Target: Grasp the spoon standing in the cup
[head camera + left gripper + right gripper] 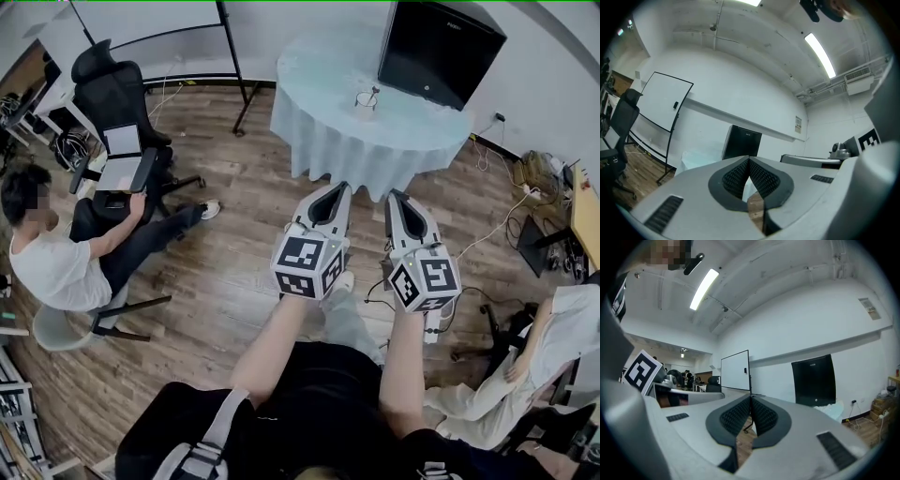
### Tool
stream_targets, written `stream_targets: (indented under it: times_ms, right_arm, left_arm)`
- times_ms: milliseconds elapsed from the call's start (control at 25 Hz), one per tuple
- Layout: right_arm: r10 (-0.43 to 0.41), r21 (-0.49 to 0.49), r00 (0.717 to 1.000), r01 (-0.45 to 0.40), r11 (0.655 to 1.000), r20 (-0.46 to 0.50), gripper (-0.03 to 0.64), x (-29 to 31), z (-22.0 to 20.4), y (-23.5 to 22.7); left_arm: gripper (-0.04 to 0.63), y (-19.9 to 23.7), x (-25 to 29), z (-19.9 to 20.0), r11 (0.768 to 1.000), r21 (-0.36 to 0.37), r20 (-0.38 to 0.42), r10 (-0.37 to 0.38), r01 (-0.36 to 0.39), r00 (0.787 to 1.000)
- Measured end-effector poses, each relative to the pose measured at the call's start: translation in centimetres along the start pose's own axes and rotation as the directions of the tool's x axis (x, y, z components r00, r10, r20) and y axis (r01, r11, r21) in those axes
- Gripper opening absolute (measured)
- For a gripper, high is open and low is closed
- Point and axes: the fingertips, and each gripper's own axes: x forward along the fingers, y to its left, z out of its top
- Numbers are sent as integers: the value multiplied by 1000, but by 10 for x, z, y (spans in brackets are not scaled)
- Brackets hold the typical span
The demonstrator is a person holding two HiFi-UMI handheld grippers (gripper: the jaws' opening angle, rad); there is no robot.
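A small cup (365, 100) with a spoon (372, 93) standing in it sits on a round table (328, 84) draped in pale cloth, far ahead in the head view. Both grippers are held over the wooden floor, well short of the table. My left gripper (335, 188) is shut with nothing between its pads. My right gripper (395, 196) is beside it, also shut and empty. In the left gripper view the jaws (749, 160) meet in front of the table (699, 158). In the right gripper view the jaws (751, 398) are pressed together. Neither gripper view shows the cup.
A large black screen (439, 47) stands on the table behind the cup. A seated person (66, 258) and an office chair (117, 103) are at the left. Another person (553, 347) sits at the right, near cables (506, 220). A whiteboard stand (234, 66) is left of the table.
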Motion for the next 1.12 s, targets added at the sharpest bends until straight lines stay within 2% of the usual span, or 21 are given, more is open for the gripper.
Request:
stream_targets:
  times_ms: [280, 560, 840, 1080, 1120]
  right_arm:
    - [18, 50, 998, -15, 999, -58, 6, 61, -25, -62]
    - [25, 123, 996, -14, 992, -86, 6, 108, -45, -124]
    - [41, 94, 999, -38, 995, -29, 6, 145, -13, -179]
    - [76, 75, 997, -75, 994, -5, 6, 171, 3, -196]
    - [81, 74, 997, -81, 994, -2, 6, 174, 5, -198]
  left_arm:
    - [9, 20, 81, -19, 1000, -28, -32, 12, -12, 999]
    - [9, 47, 150, -29, 999, 7, -97, 54, -53, 994]
    - [9, 59, 209, -3, 995, 50, -57, 85, -82, 995]
    - [13, 55, 239, 13, 996, 66, -35, 68, -66, 997]
    - [31, 54, 242, 15, 996, 69, -33, 66, -64, 997]
